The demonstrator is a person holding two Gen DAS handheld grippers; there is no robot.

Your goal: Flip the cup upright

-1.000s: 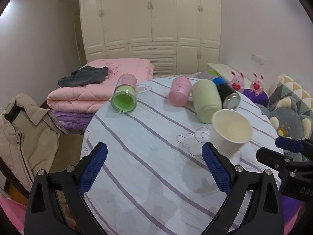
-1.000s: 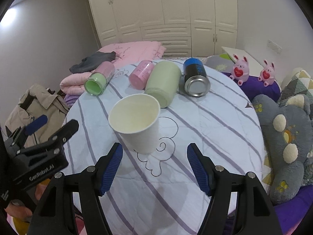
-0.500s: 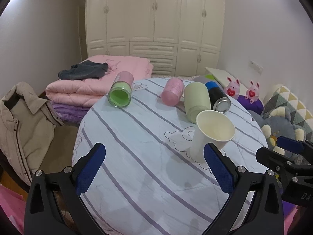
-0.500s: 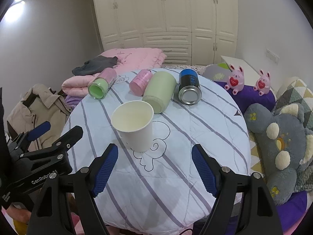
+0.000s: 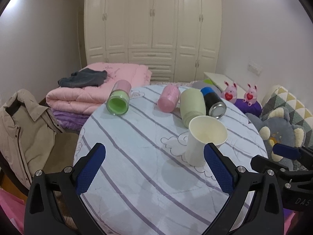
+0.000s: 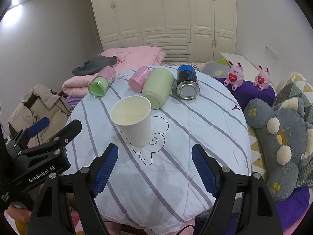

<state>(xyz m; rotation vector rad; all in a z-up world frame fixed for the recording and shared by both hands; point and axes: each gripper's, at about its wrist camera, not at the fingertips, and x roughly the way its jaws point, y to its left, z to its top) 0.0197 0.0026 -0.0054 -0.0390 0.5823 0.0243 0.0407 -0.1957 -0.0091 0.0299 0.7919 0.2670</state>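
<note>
Only from the right wrist, blue can label (image 6: 186,74) beyond upright paper cup (image 6: 133,123).

Cream wardrobe (image 5: 153,29) across back wall, folded pink quilt (image 5: 93,92), plain pale walls, ceiling light (image 6: 14,1)

Black tongs (image 6: 154,169) with blue textured pads (image 6: 105,168).

A round desk (image 6: 205,121) wears a white cloth with purple stripes. A white paper cup (image 6: 133,121) stands up in the middle, open end up. At 12 o'clock from it, four cups lie on their sides: a pink-and-green cup (image 6: 99,83), a pink cup (image 6: 139,77), a pale green cup (image 6: 158,87) and a blue-and-black can (image 6: 186,83).
</note>
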